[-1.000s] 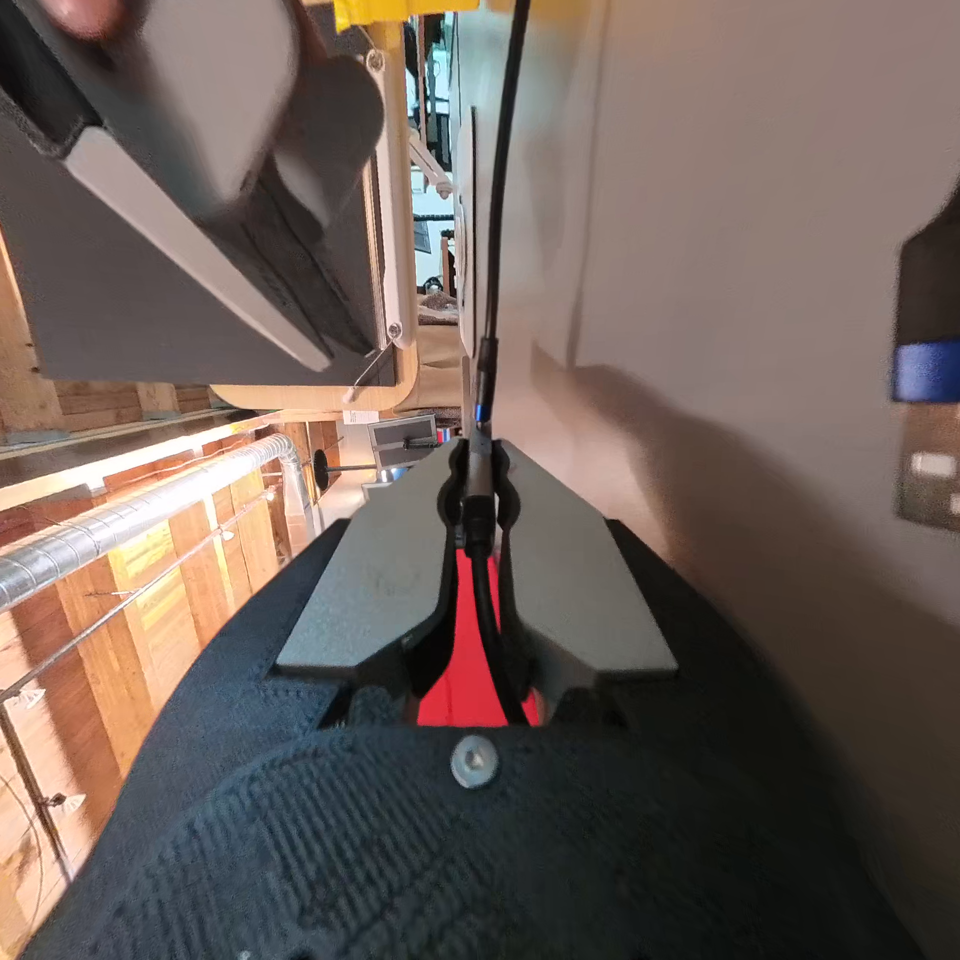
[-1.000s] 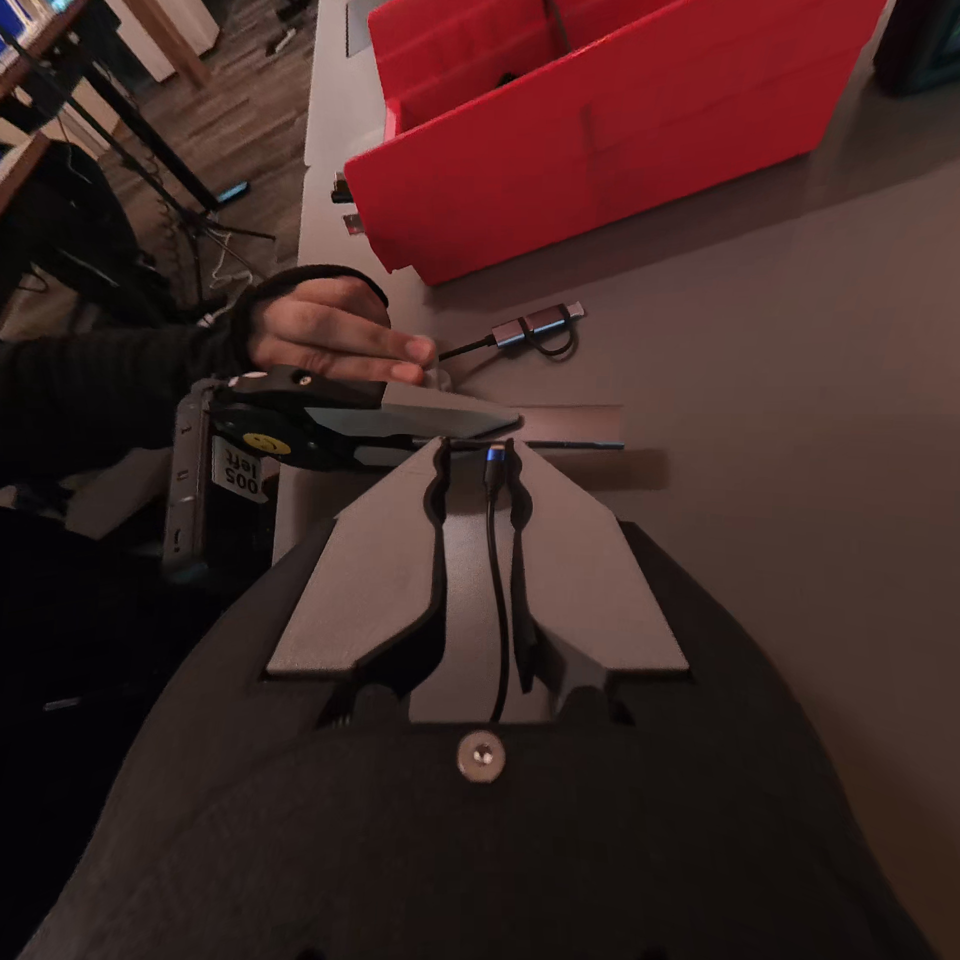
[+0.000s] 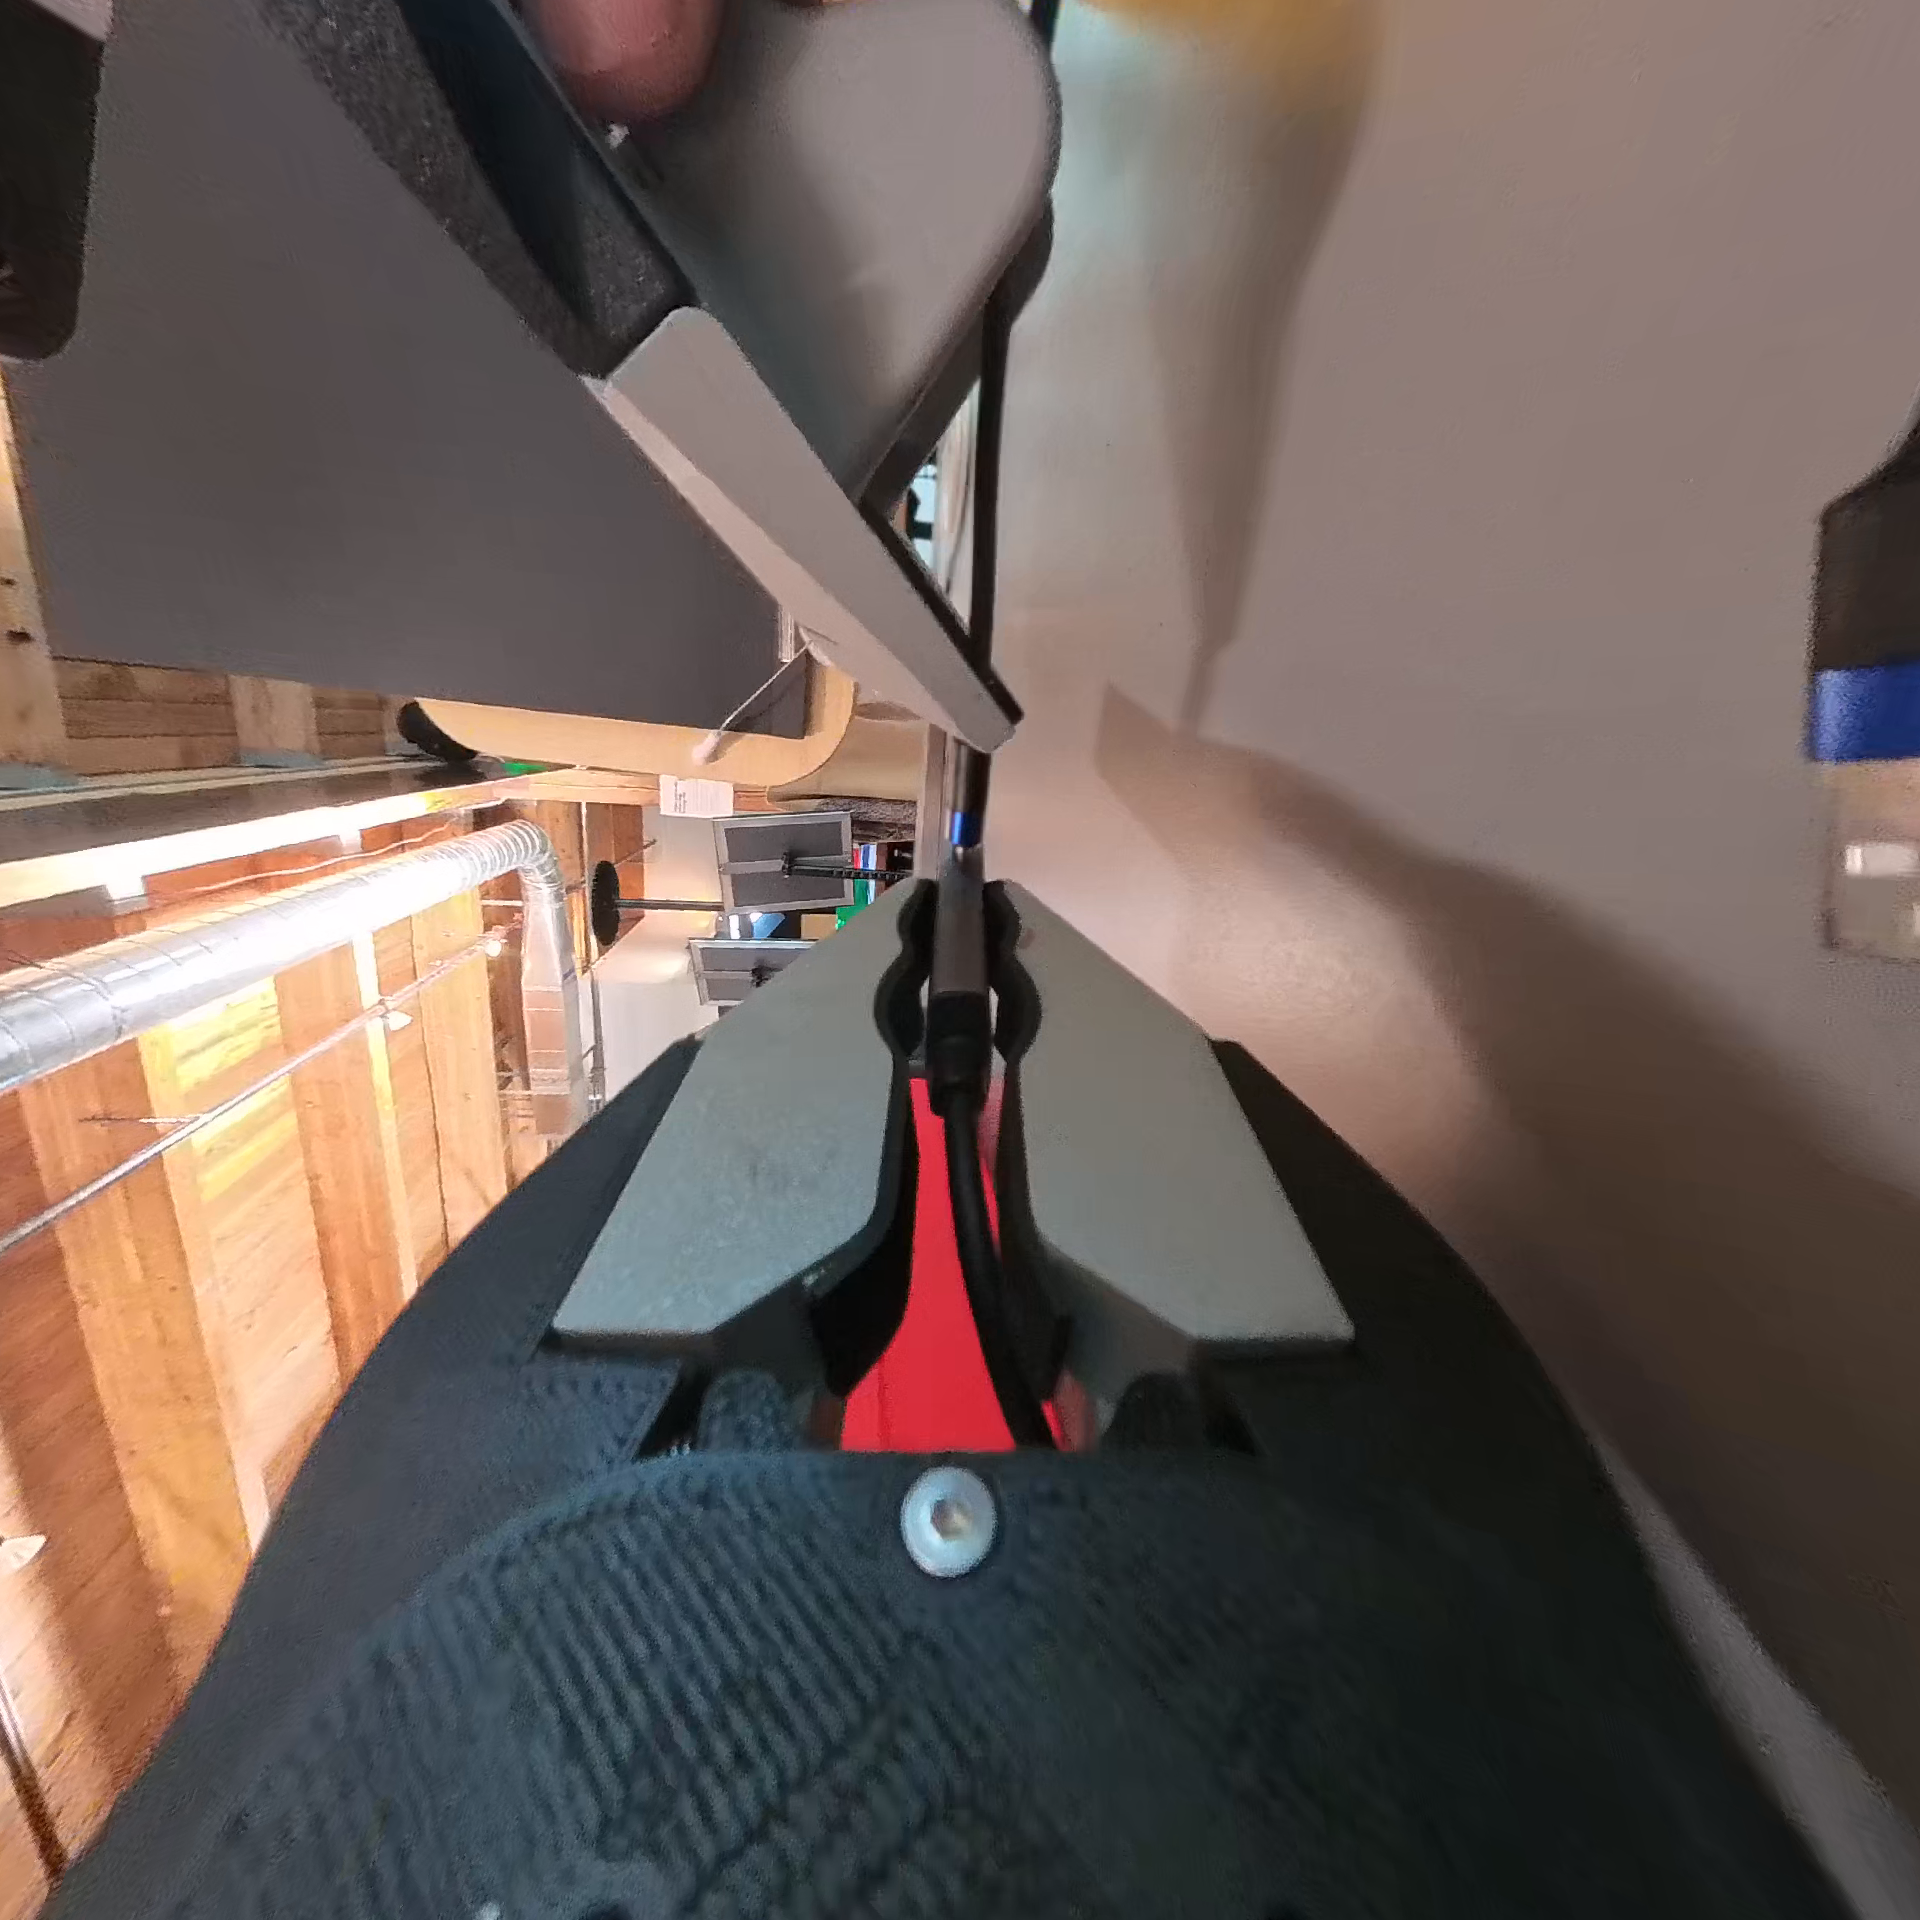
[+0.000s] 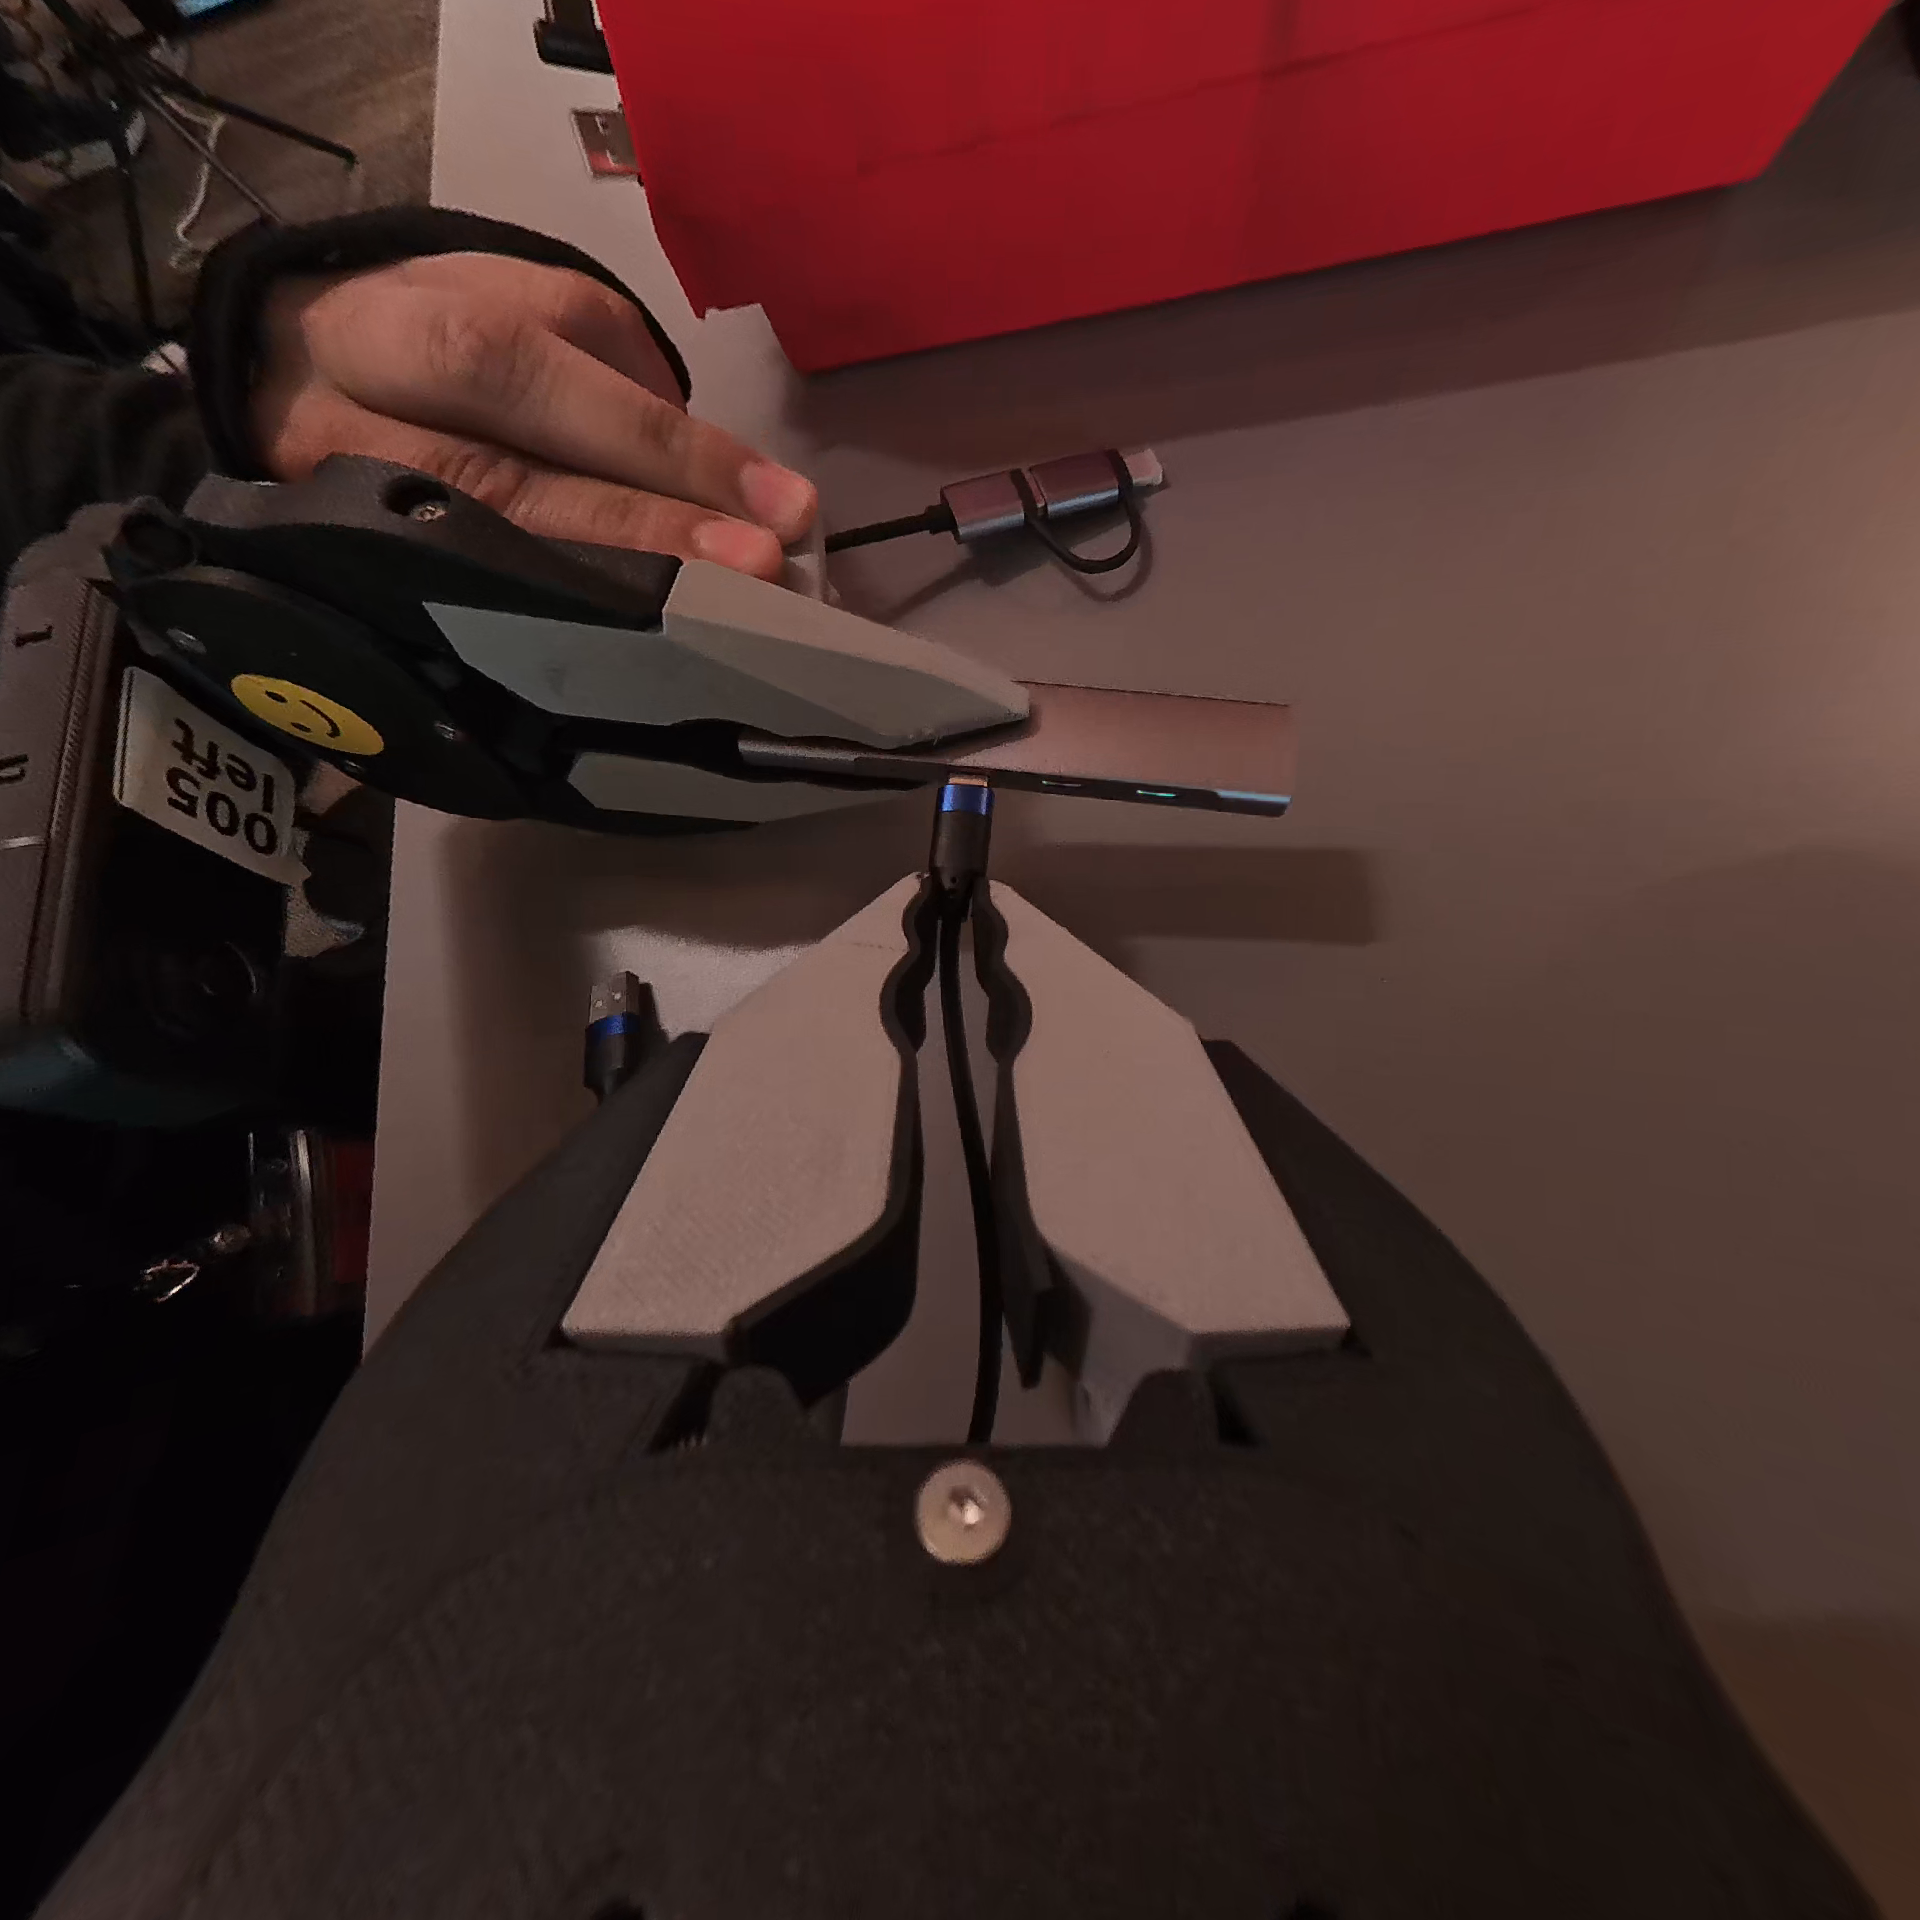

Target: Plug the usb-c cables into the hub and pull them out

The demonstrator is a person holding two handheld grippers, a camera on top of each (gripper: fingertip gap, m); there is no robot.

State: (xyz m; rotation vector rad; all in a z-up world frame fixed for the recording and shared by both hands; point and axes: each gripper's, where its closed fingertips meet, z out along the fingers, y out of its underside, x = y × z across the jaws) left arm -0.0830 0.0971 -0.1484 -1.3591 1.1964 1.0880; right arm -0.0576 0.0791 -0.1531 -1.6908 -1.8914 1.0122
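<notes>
Compared with a second earlier, the right gripper [image 4: 954,894] is now bringing the blue-collared usb-c cable [image 4: 956,831] up to the hub [image 4: 1143,790], its plug meeting the hub's front edge above the grey table [image 4: 1558,1039]. Its fingers are clamping on the cable just behind the connector, while the left gripper [image 4: 935,743] is pinching the hub's left end, holding it level in front of the red bin [image 4: 1195,156].

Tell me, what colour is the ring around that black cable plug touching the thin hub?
Metallic blue ring, clearest in the right wrist view.
</notes>
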